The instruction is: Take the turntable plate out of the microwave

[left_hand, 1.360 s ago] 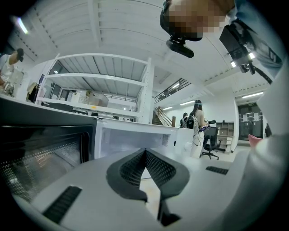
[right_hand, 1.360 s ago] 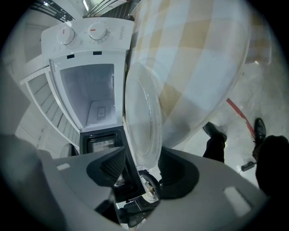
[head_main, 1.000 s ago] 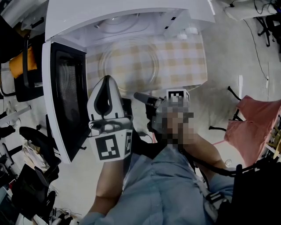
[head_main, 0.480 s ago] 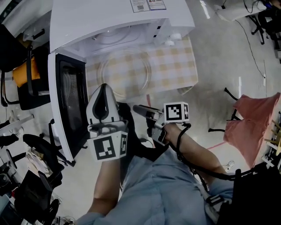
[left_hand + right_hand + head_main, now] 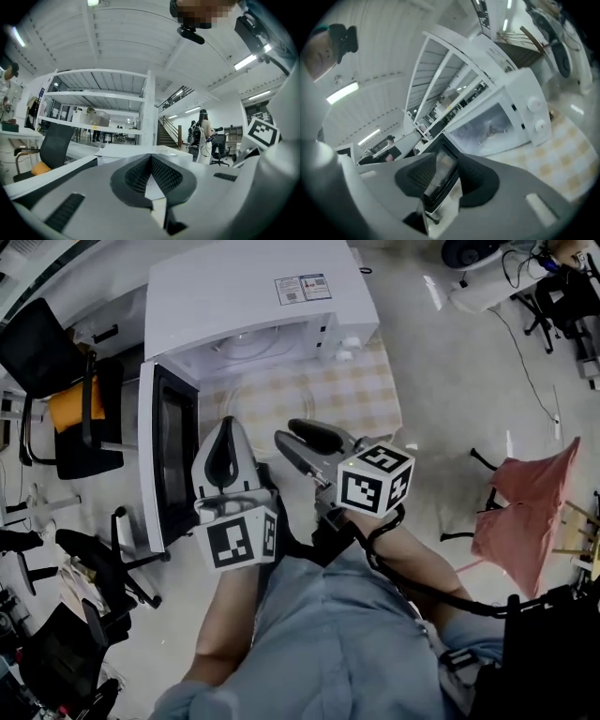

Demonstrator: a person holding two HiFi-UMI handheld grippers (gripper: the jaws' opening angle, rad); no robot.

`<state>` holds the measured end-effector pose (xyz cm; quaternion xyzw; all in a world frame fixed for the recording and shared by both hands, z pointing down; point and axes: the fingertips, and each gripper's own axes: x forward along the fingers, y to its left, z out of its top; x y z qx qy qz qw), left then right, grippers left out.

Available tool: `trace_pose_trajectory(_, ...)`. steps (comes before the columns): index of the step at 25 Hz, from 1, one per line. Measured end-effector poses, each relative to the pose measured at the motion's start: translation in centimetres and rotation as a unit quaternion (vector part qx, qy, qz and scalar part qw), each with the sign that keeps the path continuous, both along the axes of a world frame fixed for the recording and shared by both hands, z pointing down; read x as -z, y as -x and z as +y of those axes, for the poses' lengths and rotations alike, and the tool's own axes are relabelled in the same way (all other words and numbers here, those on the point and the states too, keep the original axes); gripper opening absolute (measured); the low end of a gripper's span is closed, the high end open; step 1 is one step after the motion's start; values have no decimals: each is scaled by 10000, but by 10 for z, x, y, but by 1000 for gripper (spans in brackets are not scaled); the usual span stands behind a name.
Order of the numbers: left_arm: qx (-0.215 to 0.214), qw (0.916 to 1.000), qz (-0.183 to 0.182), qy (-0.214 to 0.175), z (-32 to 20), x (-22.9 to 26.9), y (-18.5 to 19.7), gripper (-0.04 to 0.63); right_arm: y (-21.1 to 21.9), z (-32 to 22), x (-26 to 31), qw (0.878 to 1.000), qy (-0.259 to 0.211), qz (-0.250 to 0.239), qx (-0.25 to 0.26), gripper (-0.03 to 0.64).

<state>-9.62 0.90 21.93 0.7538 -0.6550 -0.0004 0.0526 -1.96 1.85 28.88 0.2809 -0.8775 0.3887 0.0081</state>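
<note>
The clear glass turntable plate (image 5: 258,401) lies faintly visible on the checked tablecloth (image 5: 361,390), in front of the white microwave (image 5: 244,296). The microwave's door (image 5: 173,465) hangs open to the left. Its cavity (image 5: 490,131) holds no plate in the right gripper view. My left gripper (image 5: 228,425) is raised near the door with its tips together and nothing in them. My right gripper (image 5: 302,444) is raised above the table's near edge, rolled on its side. Its jaws are closing with a gap still between them and nothing in it.
Office chairs (image 5: 66,390) stand to the left of the microwave. A pink cloth on a rack (image 5: 520,512) is at the right. The left gripper view looks across the room at shelving (image 5: 93,112), a staircase and a standing person (image 5: 202,136).
Both grippers have lifted away from the table, the right one further. The right gripper has rolled onto its side and its jaws have narrowed. The plate stays on the cloth.
</note>
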Motion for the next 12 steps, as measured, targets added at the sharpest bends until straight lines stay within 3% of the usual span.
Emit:
trace_pose_trajectory(3, 79, 9999, 96, -44, 1, 18, -3, 8, -1, -10, 41, 9954, -916, 236, -155, 99)
trace_pose_trajectory(7, 143, 9996, 198, -124, 5, 40, -6, 8, -4, -13, 87, 9789, -1882, 615, -499, 3)
trace_pose_trajectory(12, 168, 9992, 0, -352, 6, 63, -9, 8, -5, -14, 117, 9637, -2452, 868, -607, 2)
